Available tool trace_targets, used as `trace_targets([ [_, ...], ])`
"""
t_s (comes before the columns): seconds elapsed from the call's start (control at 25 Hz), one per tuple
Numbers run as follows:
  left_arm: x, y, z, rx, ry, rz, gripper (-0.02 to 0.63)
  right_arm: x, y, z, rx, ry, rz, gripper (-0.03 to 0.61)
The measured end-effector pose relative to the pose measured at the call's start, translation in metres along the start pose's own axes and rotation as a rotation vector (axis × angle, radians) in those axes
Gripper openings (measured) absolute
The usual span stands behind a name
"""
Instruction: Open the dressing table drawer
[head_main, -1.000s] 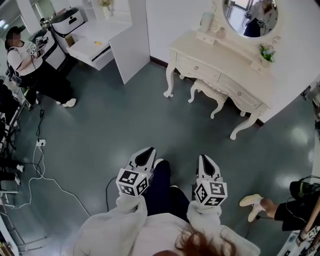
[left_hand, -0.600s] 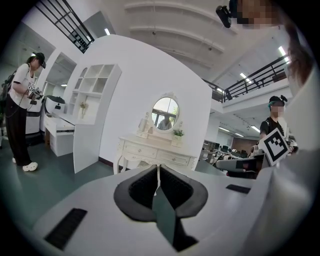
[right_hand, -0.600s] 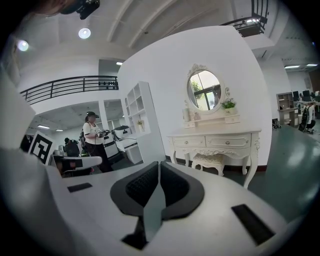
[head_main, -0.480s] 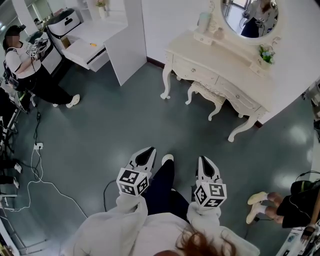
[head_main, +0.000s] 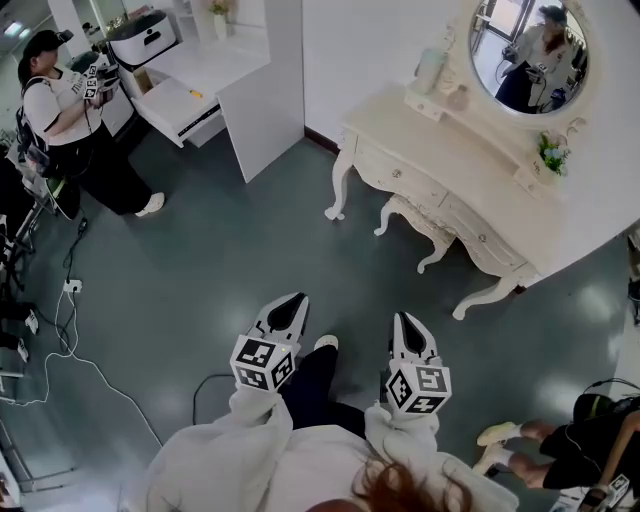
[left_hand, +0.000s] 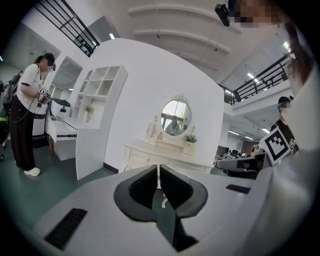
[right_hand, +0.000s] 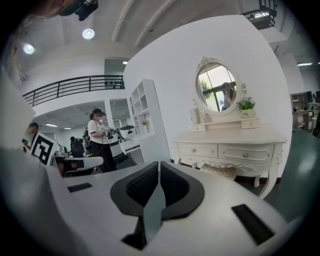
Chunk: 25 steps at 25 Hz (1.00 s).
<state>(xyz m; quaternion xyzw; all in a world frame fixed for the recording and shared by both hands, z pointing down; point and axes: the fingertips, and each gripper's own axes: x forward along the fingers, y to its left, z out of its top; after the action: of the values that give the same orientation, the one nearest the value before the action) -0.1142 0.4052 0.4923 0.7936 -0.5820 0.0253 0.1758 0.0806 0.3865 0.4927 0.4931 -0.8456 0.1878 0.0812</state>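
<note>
The cream dressing table (head_main: 470, 175) with its oval mirror (head_main: 530, 55) stands against the white wall at the upper right of the head view. Its drawers (head_main: 400, 172) are closed, and a matching stool (head_main: 425, 222) is tucked beneath. My left gripper (head_main: 292, 300) and right gripper (head_main: 405, 318) are held side by side over the grey floor, well short of the table. Both are shut with nothing between them. In the left gripper view the left gripper (left_hand: 158, 167) points at the table (left_hand: 145, 157). The right gripper (right_hand: 159, 164) faces the knobbed drawers (right_hand: 245, 154).
A white desk with a shelf unit (head_main: 235, 90) stands at the upper left, with a person (head_main: 70, 120) beside it. Cables (head_main: 70, 330) trail over the floor at the left. Another person's feet (head_main: 505, 435) show at the lower right. My own shoe (head_main: 325, 343) is between the grippers.
I have walked forward over the floor with both grippers carried along, still shut. The dressing table has shifted a little to the right in the head view and the person at the left has turned.
</note>
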Motion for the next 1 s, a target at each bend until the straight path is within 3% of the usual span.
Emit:
trace_targets([
  [0.28, 0.039, 0.019, 0.020, -0.016, 0.006, 0.011, 0.029, 0.047, -0.011, 0.028, -0.015, 0.014, 0.021, 0.038],
  [0.56, 0.081, 0.023, 0.042, 0.005, 0.003, -0.034, 0.029, 0.071, -0.029, 0.056, 0.019, -0.014, 0.000, 0.038],
  [1.0, 0.133, 0.039, 0.058, 0.023, -0.011, -0.080, 0.029, 0.111, -0.049, 0.071, 0.049, -0.028, -0.028, 0.038],
])
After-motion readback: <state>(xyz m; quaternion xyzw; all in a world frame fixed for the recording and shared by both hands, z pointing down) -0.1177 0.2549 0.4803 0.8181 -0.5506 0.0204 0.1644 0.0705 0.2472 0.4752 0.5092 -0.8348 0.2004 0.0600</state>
